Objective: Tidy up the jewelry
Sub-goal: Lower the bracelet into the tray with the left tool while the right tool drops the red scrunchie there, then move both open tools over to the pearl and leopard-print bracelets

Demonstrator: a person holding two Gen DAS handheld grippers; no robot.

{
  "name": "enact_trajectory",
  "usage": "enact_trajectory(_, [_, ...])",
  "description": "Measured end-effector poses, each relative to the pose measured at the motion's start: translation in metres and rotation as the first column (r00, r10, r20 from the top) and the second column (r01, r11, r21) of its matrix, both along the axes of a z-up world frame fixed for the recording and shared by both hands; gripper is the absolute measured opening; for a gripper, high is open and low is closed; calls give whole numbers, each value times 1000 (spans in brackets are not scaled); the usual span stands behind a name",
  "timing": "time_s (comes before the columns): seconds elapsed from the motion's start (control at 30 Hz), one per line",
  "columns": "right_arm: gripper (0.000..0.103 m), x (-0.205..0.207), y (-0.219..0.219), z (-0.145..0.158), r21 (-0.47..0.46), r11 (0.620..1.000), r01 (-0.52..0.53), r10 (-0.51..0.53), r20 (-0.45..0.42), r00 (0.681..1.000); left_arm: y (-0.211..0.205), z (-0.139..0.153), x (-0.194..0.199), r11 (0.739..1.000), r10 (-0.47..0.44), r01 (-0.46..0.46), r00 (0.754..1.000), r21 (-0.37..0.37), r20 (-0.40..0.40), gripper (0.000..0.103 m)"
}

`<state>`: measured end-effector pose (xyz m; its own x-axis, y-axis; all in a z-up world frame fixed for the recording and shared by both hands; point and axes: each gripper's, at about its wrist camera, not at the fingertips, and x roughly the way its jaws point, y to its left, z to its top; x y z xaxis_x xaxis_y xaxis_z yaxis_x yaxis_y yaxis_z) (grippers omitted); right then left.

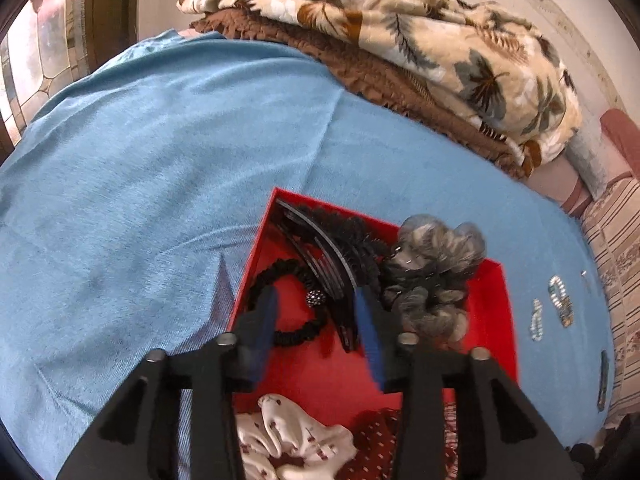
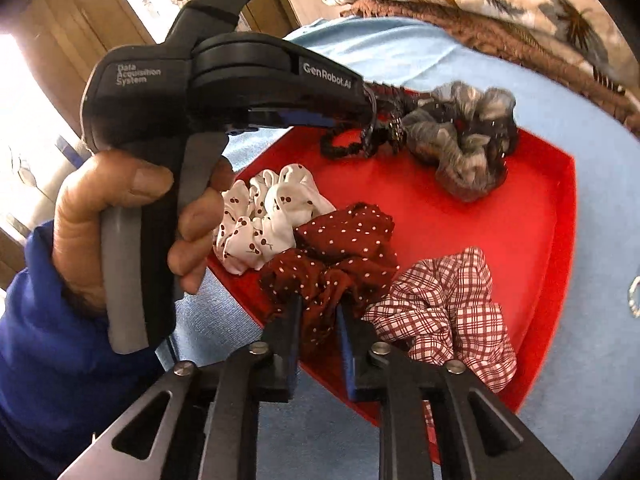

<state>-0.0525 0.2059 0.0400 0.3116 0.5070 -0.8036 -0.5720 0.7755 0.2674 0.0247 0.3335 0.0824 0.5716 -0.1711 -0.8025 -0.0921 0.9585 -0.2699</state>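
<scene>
A red tray (image 1: 492, 320) (image 2: 532, 216) lies on a blue cloth. In it are a black hair tie (image 1: 296, 336), black combs (image 1: 332, 252), a grey scrunchie (image 1: 436, 276) (image 2: 464, 136), a white cherry scrunchie (image 1: 292, 444) (image 2: 264, 216), a dark red dotted scrunchie (image 2: 340, 256) and a plaid scrunchie (image 2: 448, 312). My left gripper (image 1: 316, 300) is open over the black hair tie and combs. It also shows in the right wrist view (image 2: 360, 116). My right gripper (image 2: 318, 308) is shut on the dark red dotted scrunchie at the tray's near edge.
Small sparkly clips (image 1: 560, 300) and a dark clip (image 1: 603, 376) lie on the blue cloth (image 1: 160, 184) right of the tray. Folded floral and brown blankets (image 1: 400, 48) are piled at the back. A wooden cabinet (image 2: 80, 12) stands at the left.
</scene>
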Motion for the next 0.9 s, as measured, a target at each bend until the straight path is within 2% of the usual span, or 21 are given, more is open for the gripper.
enact_trajectory(0.1, [34, -5, -3, 11, -1, 1000, -2, 2, 34, 999, 3, 13, -8, 1000, 13, -12, 1000, -24, 27, 52])
enact_trajectory(0.17, [45, -8, -5, 17, 8, 1000, -5, 4, 38, 999, 5, 22, -14, 999, 20, -19, 999, -29, 41, 53])
enact_trajectory(0.4, [46, -29, -8, 34, 12, 1000, -27, 26, 71, 997, 13, 51, -39, 997, 70, -71, 993, 6, 96, 57])
enact_trajectory(0.53, [52, -39, -21, 45, 27, 999, -25, 22, 87, 996, 16, 64, -58, 994, 102, -104, 987, 14, 124, 59])
enact_trajectory(0.77, [53, -57, -65, 54, 63, 997, 54, -58, 73, 996, 7, 77, -85, 993, 113, -118, 982, 29, 153, 60])
enact_trajectory(0.9, [54, -68, -112, 55, 64, 987, 147, -151, 61, 987, -8, 82, -97, 995, 88, -95, 983, 36, 162, 61])
